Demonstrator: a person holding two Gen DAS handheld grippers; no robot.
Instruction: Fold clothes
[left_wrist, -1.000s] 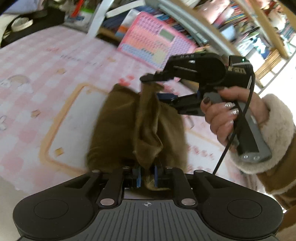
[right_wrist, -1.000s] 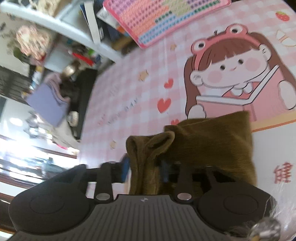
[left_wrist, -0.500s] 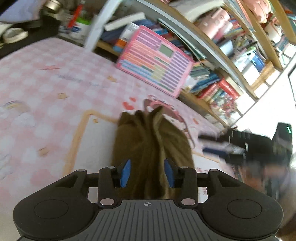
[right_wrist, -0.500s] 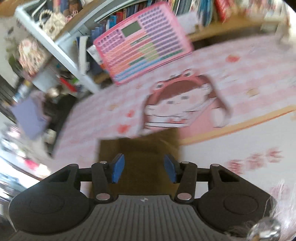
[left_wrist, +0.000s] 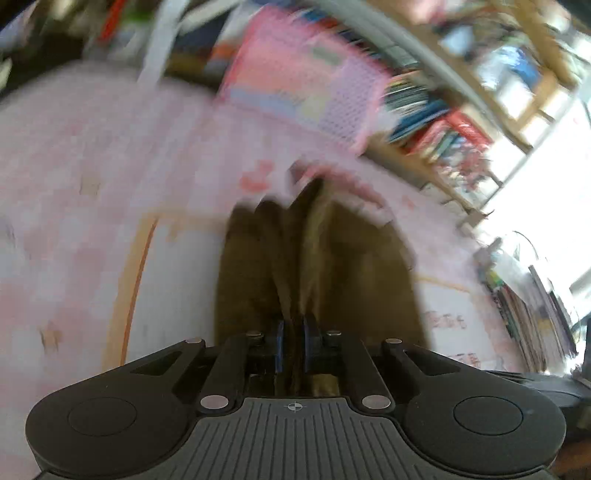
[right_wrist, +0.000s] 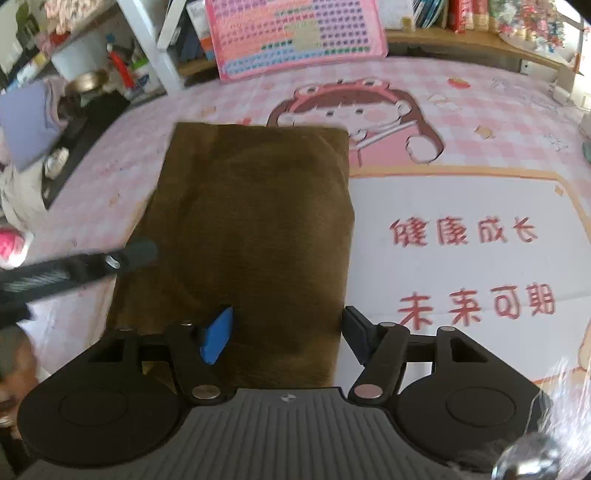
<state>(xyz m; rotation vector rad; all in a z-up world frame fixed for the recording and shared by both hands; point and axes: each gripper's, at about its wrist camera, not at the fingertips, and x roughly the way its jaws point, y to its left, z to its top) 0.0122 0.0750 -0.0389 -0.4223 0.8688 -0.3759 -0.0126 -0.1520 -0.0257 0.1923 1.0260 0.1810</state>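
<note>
Left wrist view, blurred throughout: left gripper (left_wrist: 293, 347) nearest, blue pads drawn close together and clamped on a raised ridge of the brown garment (left_wrist: 317, 266). Beyond the pads, cloth bunched into upright folds running away from the camera, spread on the pink checked mat (left_wrist: 92, 147). Further back, a pink chart board (left_wrist: 303, 85) leaning at the mat's far edge, then bookshelves (left_wrist: 454, 122) smeared by motion.

Right wrist view, much sharper: right gripper (right_wrist: 284, 334) nearest, fingers spread wide apart, gripping nothing, poised over the near edge of the brown garment (right_wrist: 251, 221). Seen only here: the garment as a flat, neat rectangle lying on the pink checked mat (right_wrist: 480, 122), its far edge just beside a cartoon girl (right_wrist: 354, 110) printed on the mat, red Chinese characters (right_wrist: 465, 266) on the white panel to its right. At the garment's left edge, a dark finger of the left gripper (right_wrist: 125, 256), blurred, touching or just over the cloth; cannot tell which. Farthest, the same pink chart board (right_wrist: 295, 33) against the shelving, clutter at far left.
</note>
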